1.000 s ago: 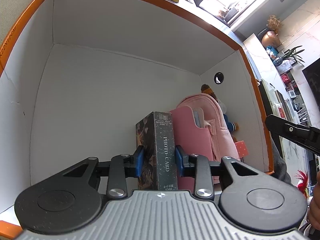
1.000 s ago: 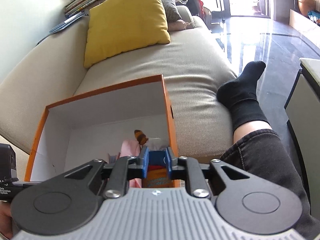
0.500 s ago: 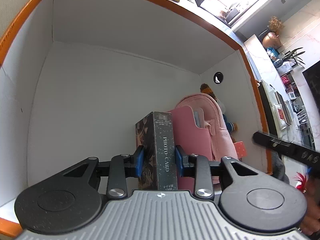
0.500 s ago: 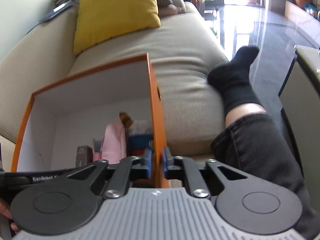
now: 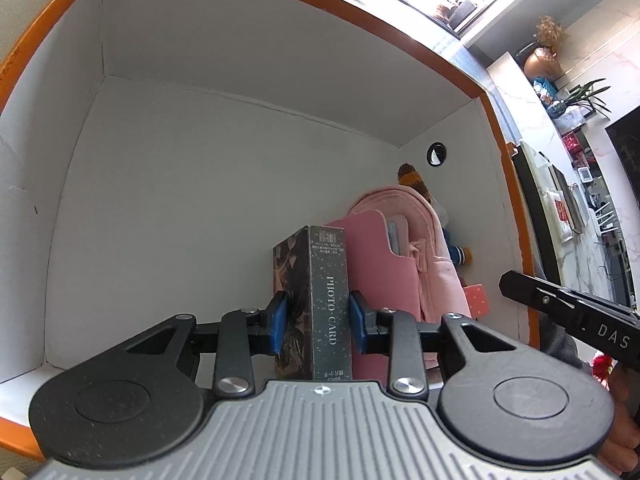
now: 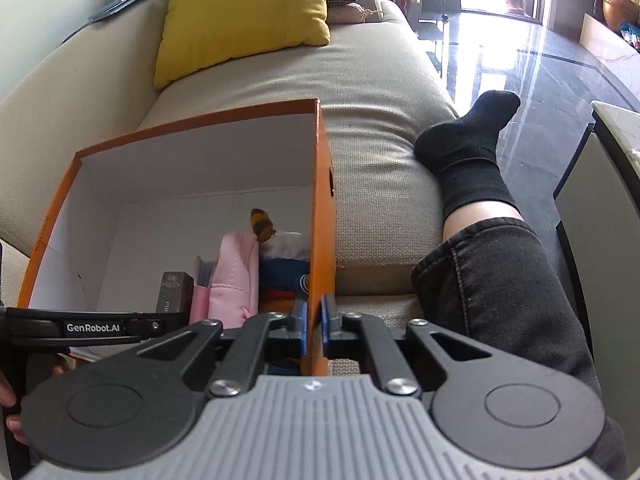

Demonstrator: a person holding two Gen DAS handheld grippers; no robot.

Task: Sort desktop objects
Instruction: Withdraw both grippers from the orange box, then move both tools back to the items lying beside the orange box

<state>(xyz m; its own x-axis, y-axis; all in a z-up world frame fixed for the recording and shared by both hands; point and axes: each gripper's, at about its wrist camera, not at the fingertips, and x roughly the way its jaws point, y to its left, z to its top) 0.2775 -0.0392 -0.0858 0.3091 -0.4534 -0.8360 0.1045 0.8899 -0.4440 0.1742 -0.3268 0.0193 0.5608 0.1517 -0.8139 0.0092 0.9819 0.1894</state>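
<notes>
Here my left tongs (image 5: 316,326) are closed on a dark, speckled rectangular card box lettered "PHOTO CARD" (image 5: 320,300), its blue pads pressed against both narrow sides. The box stands upright inside the orange cardboard box with white inner walls (image 5: 200,168), low against the floor of it. Just to the right of these tongs, touching the card box, stands a pink fabric pouch (image 5: 400,256), and beyond that, in the far right corner, a plush toy with an orange-brown head (image 5: 412,178) pokes up. A small pink dotted item (image 5: 476,300) lies right of the pouch near the wall.

My right tongs (image 6: 314,326) are nearly shut, pinching the right-hand orange wall of the same cardboard box (image 6: 322,200) between the blue pads, one pad inside and one outside. Left of these tongs I see the pouch (image 6: 236,276), the card box top (image 6: 174,292) and the plush toy (image 6: 262,224). The cardboard box sits on a beige fabric sofa (image 6: 380,92), with a yellow cushion (image 6: 244,16) far ahead.
</notes>
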